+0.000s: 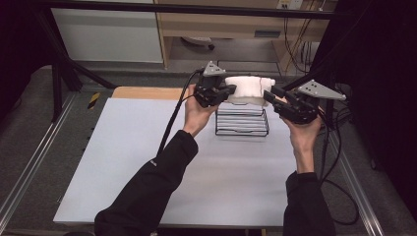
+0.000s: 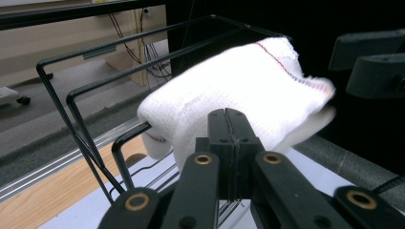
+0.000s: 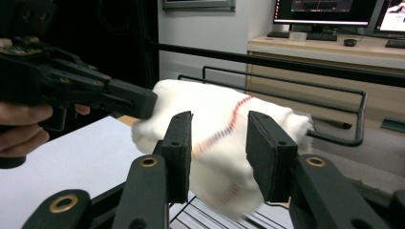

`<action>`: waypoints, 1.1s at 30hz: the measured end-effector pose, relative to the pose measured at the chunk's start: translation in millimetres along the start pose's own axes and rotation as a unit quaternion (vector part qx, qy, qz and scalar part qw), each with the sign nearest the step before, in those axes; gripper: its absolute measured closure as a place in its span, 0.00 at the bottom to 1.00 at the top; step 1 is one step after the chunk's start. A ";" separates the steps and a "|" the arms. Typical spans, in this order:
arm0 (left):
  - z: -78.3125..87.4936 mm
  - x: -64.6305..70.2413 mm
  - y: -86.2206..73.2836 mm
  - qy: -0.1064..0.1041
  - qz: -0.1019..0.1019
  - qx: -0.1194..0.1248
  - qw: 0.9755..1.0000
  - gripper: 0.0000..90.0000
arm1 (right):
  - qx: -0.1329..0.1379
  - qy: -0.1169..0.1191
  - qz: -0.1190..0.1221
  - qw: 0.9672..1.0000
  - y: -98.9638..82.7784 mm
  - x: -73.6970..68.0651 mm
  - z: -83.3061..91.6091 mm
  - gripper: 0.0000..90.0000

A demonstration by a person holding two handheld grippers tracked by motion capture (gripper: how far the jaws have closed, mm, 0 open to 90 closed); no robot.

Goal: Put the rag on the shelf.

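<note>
the white cloth (image 1: 248,88) hangs bunched above the black wire rack (image 1: 242,122), over its top bars. the left gripper (image 1: 227,92) has its jaws pressed together on the cloth's left end. the right gripper (image 1: 269,96), jaws apart, sits at the cloth's right end above the rack.

One cloth, one rack, two grippers
A single white cloth (image 1: 247,87) with a red stitched line, one black wire rack (image 1: 242,122), two handheld grippers, left gripper (image 1: 230,90) and right gripper (image 1: 268,95), and one white table (image 1: 147,162), with two monitors in the right gripper view
</note>
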State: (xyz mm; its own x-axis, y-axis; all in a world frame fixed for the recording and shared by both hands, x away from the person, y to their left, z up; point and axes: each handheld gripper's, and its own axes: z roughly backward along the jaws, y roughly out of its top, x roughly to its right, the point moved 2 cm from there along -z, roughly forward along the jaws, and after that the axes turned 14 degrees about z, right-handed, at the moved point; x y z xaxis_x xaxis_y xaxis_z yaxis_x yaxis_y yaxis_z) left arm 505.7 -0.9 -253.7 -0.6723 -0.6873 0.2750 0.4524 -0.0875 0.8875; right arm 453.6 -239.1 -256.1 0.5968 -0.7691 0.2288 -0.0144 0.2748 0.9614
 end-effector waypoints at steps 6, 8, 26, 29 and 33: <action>-3.2 -0.6 -4.1 0.001 -0.002 -0.003 1.000 1.00 | -0.020 0.005 -0.007 1.000 2.9 -3.6 -11.7 0.89; -3.5 -1.5 -5.2 0.002 -0.003 -0.003 1.000 1.00 | -0.036 0.007 -0.010 0.999 -3.4 -4.6 -18.6 0.94; -7.7 -7.2 -15.3 0.005 -0.008 -0.004 1.000 1.00 | -0.057 -0.007 -0.028 0.998 -33.2 1.4 -29.8 0.92; -0.4 -6.8 -16.4 -0.004 -0.006 -0.002 1.000 0.99 | -0.048 0.004 -0.028 0.998 -28.3 -2.5 -22.7 0.83; 11.9 -5.9 -22.2 -0.004 -0.019 -0.009 1.000 0.89 | -0.042 0.010 -0.030 0.999 -22.1 -7.8 -12.3 0.67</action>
State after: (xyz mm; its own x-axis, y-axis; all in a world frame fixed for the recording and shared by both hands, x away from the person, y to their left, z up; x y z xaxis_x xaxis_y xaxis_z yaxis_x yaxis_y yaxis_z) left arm 492.7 13.6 -270.6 -0.6942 -0.6773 0.2435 0.4366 -0.1274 0.8906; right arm 459.2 -232.0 -281.0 0.6102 -0.7746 0.1666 0.0892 0.2762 0.9570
